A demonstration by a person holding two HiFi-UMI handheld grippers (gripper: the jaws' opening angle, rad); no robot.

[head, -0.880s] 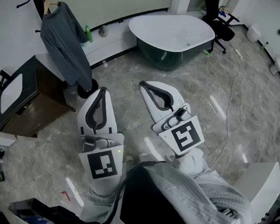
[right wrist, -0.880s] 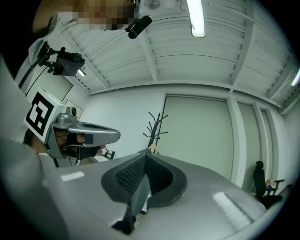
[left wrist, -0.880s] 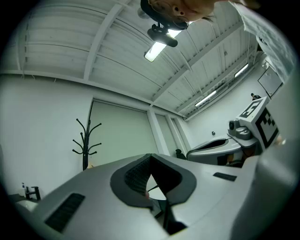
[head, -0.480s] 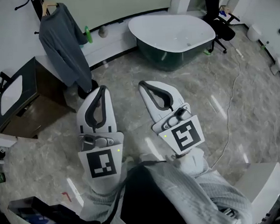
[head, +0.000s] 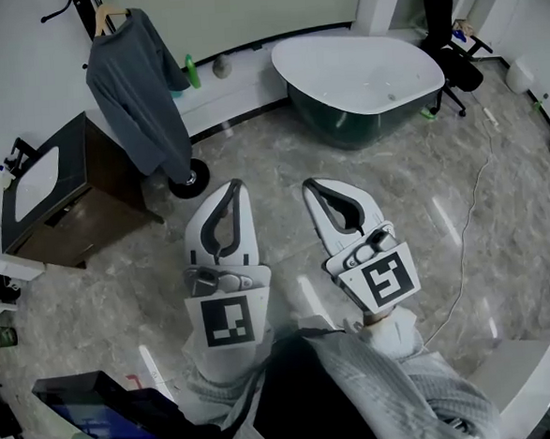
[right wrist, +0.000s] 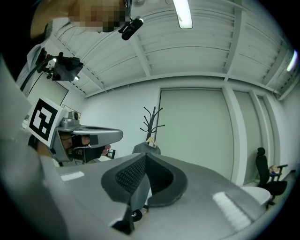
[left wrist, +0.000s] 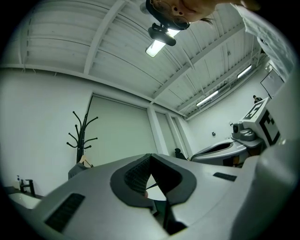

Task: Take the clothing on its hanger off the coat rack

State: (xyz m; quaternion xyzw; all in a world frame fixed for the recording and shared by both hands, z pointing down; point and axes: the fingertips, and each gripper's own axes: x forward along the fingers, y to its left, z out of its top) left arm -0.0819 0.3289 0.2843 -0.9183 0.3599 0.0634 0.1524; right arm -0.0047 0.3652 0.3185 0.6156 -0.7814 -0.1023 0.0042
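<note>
Hanging in the upper left of the head view, the grey top (head: 139, 92) sits on its wooden hanger (head: 103, 19), hooked on the black coat rack (head: 80, 6). The rack's round base is down on the marble floor (head: 280, 157), next to the dark cabinet (head: 83, 223). Both grippers are low in the middle of the frame, well apart from the rack. Left gripper (head: 234, 183) has its jaws pressed together with nothing in them. Right gripper (head: 310, 183), same deal: jaws together and empty. They sit side by side, tips pointing up-frame. White bathtub (head: 358, 63) is at the top, right of centre, with a black office chair (head: 450, 33) near it.
</note>
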